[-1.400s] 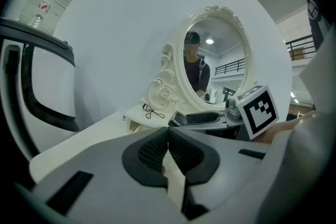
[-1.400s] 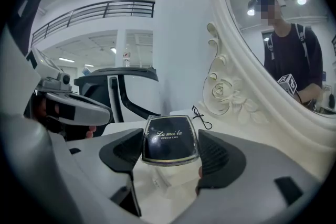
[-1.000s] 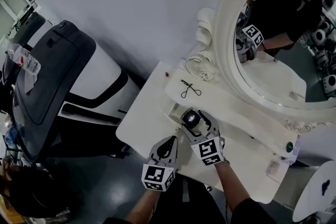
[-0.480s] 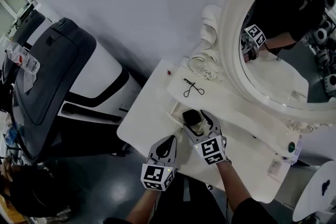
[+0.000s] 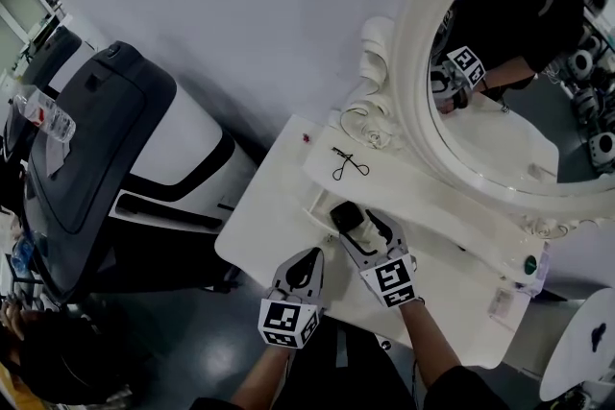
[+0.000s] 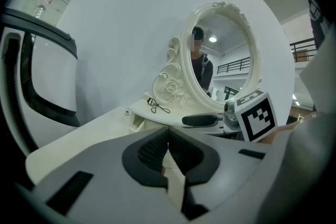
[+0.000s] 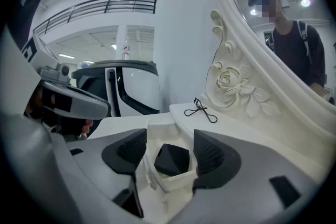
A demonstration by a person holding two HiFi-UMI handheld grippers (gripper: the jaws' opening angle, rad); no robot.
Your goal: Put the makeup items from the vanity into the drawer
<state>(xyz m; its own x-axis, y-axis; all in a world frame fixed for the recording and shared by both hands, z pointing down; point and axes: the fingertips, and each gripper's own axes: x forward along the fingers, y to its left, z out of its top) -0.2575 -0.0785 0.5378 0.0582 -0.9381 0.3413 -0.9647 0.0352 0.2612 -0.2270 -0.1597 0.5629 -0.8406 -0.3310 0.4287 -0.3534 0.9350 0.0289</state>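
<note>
A white vanity (image 5: 274, 216) has a small drawer (image 5: 322, 202) pulled open under its raised shelf. A black compact (image 5: 343, 213) lies inside the drawer (image 7: 181, 181); in the right gripper view the compact (image 7: 172, 160) shows between the jaws, below them. My right gripper (image 5: 361, 228) hangs open just over it, holding nothing. My left gripper (image 5: 309, 256) is shut and empty over the tabletop's front edge, left of the right one. A black eyelash curler (image 5: 348, 165) rests on the shelf beside the carved rose; the same curler (image 7: 202, 109) lies beyond the drawer.
The oval mirror (image 5: 509, 62) with its carved frame rises behind the shelf. A tiny red item (image 5: 306, 137) sits at the tabletop's far corner, a small green round thing (image 5: 528, 264) and a card (image 5: 500, 307) at the right end. A grey-and-white machine (image 5: 106, 139) stands left.
One second ago the right gripper held the compact over the drawer. The compact now lies in the drawer, and the open gripper has drawn back slightly. The left gripper stayed put.
</note>
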